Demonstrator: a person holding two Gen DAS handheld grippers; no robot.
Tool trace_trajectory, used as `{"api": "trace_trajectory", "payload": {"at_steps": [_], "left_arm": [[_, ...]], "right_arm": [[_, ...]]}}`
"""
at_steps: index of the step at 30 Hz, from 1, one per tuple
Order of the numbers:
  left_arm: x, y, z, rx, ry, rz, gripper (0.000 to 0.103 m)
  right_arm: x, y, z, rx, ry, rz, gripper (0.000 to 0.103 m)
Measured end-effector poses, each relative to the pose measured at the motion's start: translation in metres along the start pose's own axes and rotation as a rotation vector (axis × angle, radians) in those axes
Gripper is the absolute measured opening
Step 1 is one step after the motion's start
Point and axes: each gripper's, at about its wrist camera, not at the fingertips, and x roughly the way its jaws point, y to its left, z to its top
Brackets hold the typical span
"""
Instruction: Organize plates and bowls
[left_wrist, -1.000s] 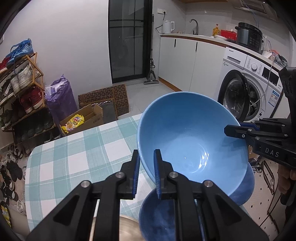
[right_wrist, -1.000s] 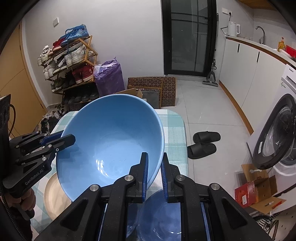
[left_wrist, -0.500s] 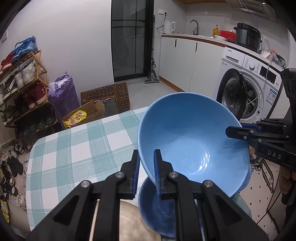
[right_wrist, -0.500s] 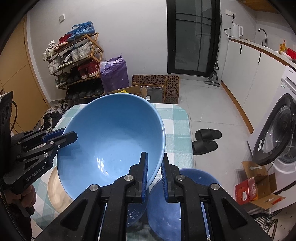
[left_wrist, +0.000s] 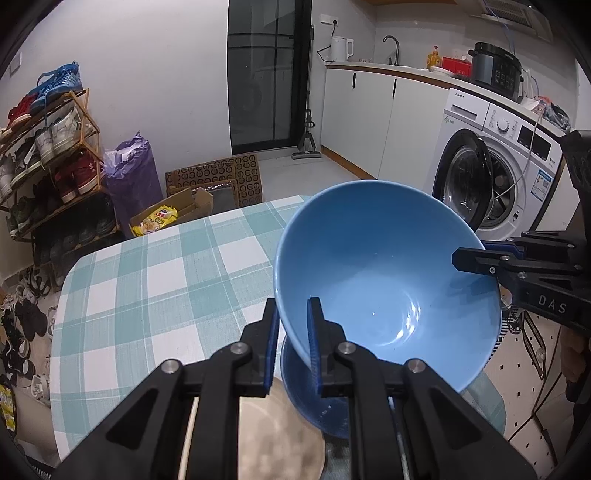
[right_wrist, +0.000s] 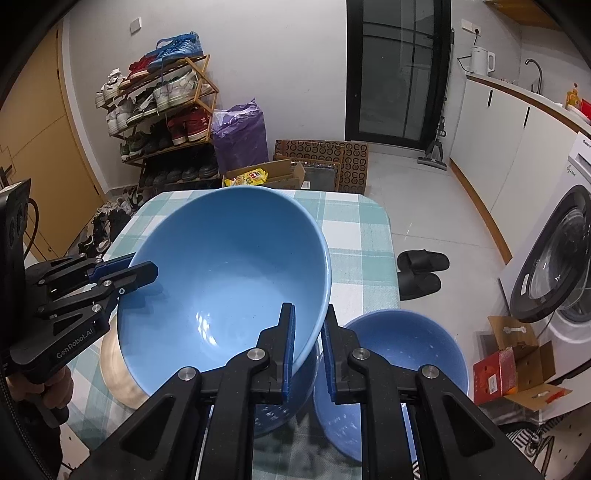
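Observation:
Both grippers hold one large light-blue bowl (left_wrist: 384, 280) by opposite rims, lifted and tilted above the checked table (left_wrist: 155, 295). My left gripper (left_wrist: 293, 339) is shut on its near rim; the right gripper (left_wrist: 480, 258) grips the far rim. In the right wrist view the bowl (right_wrist: 221, 280) is clamped by my right gripper (right_wrist: 308, 350), with the left gripper (right_wrist: 125, 271) on its left rim. A darker blue bowl (left_wrist: 310, 398) sits below, beside a beige plate (left_wrist: 273, 432). Another blue bowl (right_wrist: 402, 354) stands at the right.
The beige plate (right_wrist: 114, 373) lies under the lifted bowl's left side. The table's right edge (right_wrist: 391, 266) drops to the floor with black slippers (right_wrist: 421, 273). A washing machine (left_wrist: 491, 177) stands right, a shoe rack (left_wrist: 48, 155) left.
The large bowl has been carried higher and away from the lower bowls. More of the blue bowl at the right and of the beige plate now shows.

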Motion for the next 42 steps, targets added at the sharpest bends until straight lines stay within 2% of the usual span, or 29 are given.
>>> {"api": "trace_trajectory", "payload": {"at_steps": [15, 30, 42], "left_arm": [[0.009, 0.006, -0.035, -0.03, 0.044, -0.007, 0.013], [0.03, 0.006, -0.048, -0.013, 0.088, 0.017, 0.013], [0.04, 0.001, -0.052, 0.012, 0.107, 0.022, 0.013]], "right_arm": [[0.023, 0.018, -0.031, -0.007, 0.062, 0.017, 0.014], [0.057, 0.021, -0.051, -0.022, 0.141, 0.006, 0.015], [0.07, 0.024, -0.057, -0.042, 0.165, -0.036, 0.015]]}}
